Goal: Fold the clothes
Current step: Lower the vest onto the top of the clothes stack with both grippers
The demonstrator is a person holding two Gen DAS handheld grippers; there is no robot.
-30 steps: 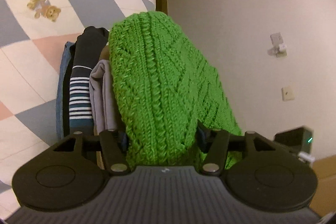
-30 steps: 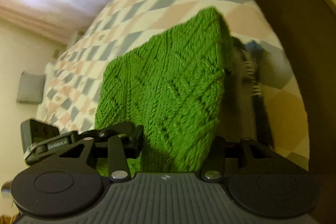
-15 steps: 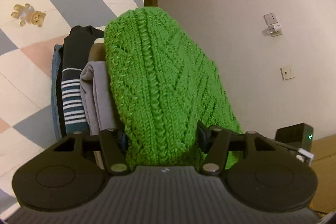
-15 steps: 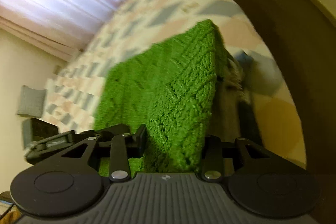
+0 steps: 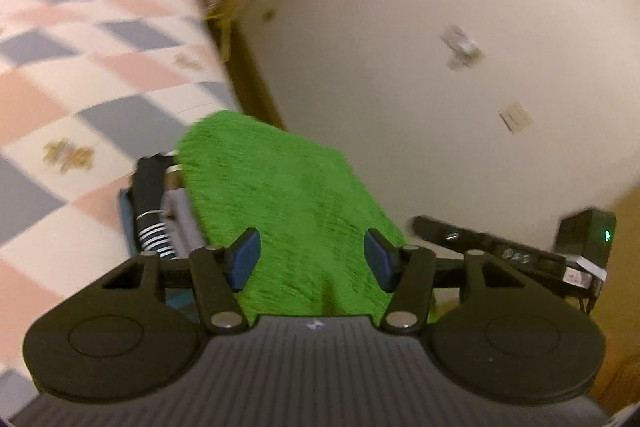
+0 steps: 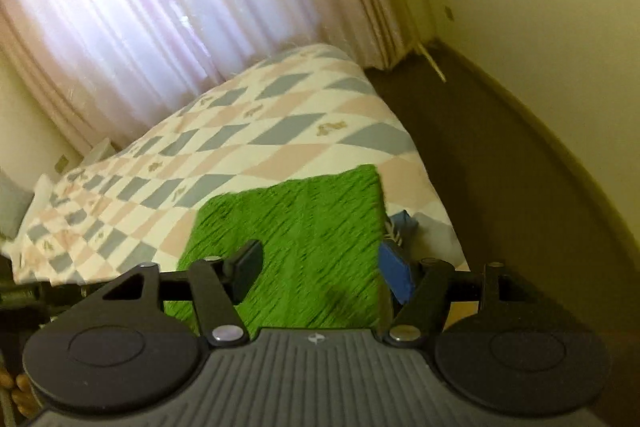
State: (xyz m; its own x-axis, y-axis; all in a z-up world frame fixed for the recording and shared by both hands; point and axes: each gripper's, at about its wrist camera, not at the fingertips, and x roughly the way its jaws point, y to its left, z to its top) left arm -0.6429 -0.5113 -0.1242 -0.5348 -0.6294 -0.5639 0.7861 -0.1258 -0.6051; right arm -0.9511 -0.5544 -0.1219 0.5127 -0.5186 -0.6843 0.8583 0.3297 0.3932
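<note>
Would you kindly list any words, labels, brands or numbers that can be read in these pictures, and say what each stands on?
None can be read.
Right gripper: pale marks on its bar, too blurred to read.
Left gripper body: a small emblem, no letters.
Green sweater and quilt: no text.

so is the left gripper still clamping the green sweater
Apart. Left wrist view: left gripper jaws stand spread, green sweater visible between, clear of both pads.

Bright green knit sweater (image 5: 288, 211); pink, grey, white diamond-checked quilt (image 6: 280, 131).
</note>
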